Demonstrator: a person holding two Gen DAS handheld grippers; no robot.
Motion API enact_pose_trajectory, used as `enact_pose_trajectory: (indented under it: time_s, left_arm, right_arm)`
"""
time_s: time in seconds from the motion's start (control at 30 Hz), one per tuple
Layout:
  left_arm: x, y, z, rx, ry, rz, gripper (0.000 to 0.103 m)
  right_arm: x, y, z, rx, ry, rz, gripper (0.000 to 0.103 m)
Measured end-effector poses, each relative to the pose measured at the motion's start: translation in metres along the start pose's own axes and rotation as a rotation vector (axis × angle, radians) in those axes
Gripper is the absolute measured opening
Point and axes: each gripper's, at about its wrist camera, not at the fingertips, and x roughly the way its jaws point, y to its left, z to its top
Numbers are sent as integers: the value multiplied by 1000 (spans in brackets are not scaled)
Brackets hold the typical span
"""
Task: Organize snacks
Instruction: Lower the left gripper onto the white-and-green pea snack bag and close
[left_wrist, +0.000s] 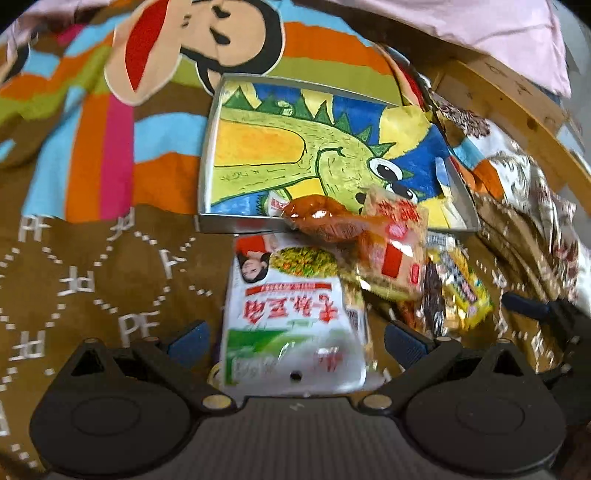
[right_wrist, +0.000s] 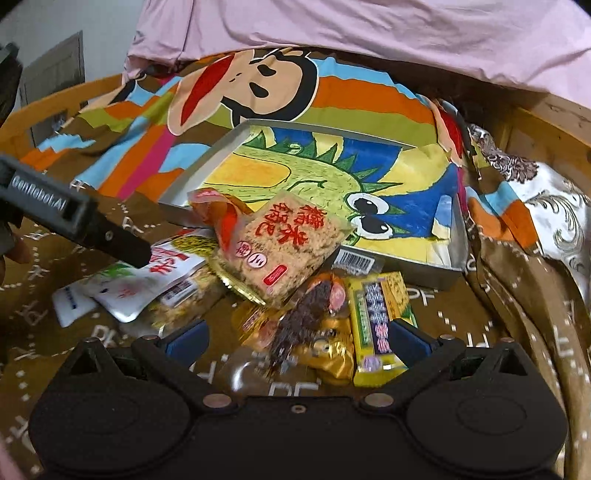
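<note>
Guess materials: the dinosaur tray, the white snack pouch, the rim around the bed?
Dinosaur tray: thin metal walls, probably tin or aluminium, with a dull grey sheen; the floor looks like a painted or printed paper sheet. White snack pouch: glossy plastic film, its silvery edge hinting at a foil laminate. Curved rim: pale wood with visible grain, apparently unpainted.

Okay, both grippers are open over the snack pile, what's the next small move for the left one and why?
Probably close the left hand-held gripper on the white snack packet. The packet already lies between its open fingers on the brown cloth, while the metal tray with the dinosaur drawing holds almost nothing. The right hand-held gripper hangs open over the yellow bar.
</note>
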Motion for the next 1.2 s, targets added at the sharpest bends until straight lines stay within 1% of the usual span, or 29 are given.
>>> enact_pose_trajectory:
  time_s: [0.07,0.2,0.33,0.5,0.57,0.6,0.63,0.8,0.87,1.0,1.07,1.13,1.2]
  left_arm:
    - [7,3,4,-10,0,-5,103]
    - [25,6,9,19,33,16,103]
    - [36,10,10,19,59,16,103]
    - [46,9,14,31,67,19,102]
    - [52,8,15,42,84,20,102]
    - [55,7,15,43,95,12,102]
    - [57,8,16,37,99,4,102]
    - [63,22,17,-53,122,-41,102]
    - [63,25,16,-66,120,-54,101]
    - [60,24,14,-56,111,-58,96]
    - [58,24,14,-59,109,-58,94]
    - [57,25,14,-65,110,-59,93]
    - [56,25,14,-68,115,-56,93]
  right_arm:
    - [8,1,1,-2,-3,2,102]
    - [20,1,2,17,13,16,102]
    - [28,3,4,27,9,13,98]
    - [40,5,7,42,17,5,93]
    - [44,5,7,55,24,4,92]
    - [46,6,6,62,29,1,90]
    - [48,6,6,68,34,-5,87]
    - [49,5,5,96,34,-15,82]
    - [48,4,5,114,38,-10,79]
    - [46,4,5,138,43,-4,79]
    - [44,1,5,172,46,8,79]
    - [43,-2,6,207,52,22,83]
    - [42,-4,6,220,54,27,83]
